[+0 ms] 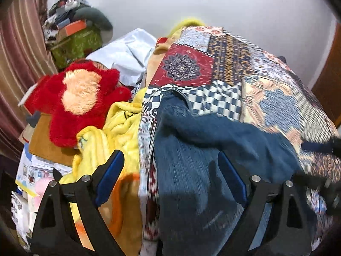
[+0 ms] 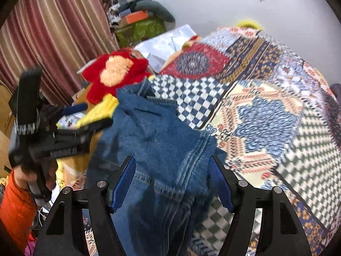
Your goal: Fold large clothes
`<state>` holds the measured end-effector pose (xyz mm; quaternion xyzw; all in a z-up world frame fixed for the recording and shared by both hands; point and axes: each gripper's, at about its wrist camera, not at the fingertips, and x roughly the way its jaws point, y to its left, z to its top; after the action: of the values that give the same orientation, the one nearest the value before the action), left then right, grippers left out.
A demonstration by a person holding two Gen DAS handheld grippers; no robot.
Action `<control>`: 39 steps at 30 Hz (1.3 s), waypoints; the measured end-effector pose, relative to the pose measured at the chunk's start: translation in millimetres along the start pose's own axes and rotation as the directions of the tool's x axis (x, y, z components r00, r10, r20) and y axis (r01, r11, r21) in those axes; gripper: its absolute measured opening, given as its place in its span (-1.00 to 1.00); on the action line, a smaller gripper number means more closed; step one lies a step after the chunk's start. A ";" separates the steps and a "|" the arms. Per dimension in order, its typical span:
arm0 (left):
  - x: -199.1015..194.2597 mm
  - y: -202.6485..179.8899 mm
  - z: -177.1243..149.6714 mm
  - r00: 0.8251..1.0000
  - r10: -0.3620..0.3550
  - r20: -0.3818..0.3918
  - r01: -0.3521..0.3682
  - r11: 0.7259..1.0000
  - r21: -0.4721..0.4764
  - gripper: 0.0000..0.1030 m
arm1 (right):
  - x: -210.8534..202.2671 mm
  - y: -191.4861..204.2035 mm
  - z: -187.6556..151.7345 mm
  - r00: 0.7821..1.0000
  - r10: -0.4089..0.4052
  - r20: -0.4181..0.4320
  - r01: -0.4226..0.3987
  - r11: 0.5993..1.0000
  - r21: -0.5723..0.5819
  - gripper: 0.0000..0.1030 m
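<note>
A pair of blue jeans [image 1: 191, 145] lies crumpled on a bed covered by a patchwork sheet [image 1: 266, 85]. In the left wrist view my left gripper [image 1: 170, 160] is open, its blue-padded fingers spread above the jeans and the sheet's left edge. In the right wrist view the jeans [image 2: 162, 140] lie bunched, and my right gripper [image 2: 172, 166] is open with its fingers either side of the denim, not closed on it. The left gripper [image 2: 83, 119] shows at the left of that view, held by a hand in an orange sleeve.
A red plush toy [image 1: 81, 98] and yellow blanket [image 1: 119, 132] lie left of the bed over boxes and papers. A white bag [image 1: 127, 53] sits behind. A striped curtain [image 2: 53, 32] hangs at left. A green box with clutter [image 2: 138, 29] stands by the white wall.
</note>
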<state>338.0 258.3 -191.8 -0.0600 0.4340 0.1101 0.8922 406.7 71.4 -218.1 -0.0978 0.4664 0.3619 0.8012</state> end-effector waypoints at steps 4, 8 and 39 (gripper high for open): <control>31.5 -1.9 8.8 1.000 -0.008 -0.029 0.007 1.000 -0.020 0.74 | 30.7 -11.2 -4.6 0.998 -0.055 -0.013 0.054 0.998 -0.013 0.33; 53.3 -8.8 10.6 0.998 -0.006 -0.055 0.005 1.000 -0.018 0.74 | 43.8 -30.3 -11.5 0.998 -0.058 -0.029 0.057 0.998 -0.017 0.34; -371.1 -45.3 -96.6 0.764 -0.146 0.628 0.157 0.987 0.038 0.74 | -328.3 99.5 -101.2 0.742 -0.023 0.671 0.081 0.995 -0.056 0.34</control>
<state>53.3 141.3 41.5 -0.0621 0.1043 0.0551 0.9911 172.0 -67.6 13.3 -0.0070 0.1302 0.3692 0.9202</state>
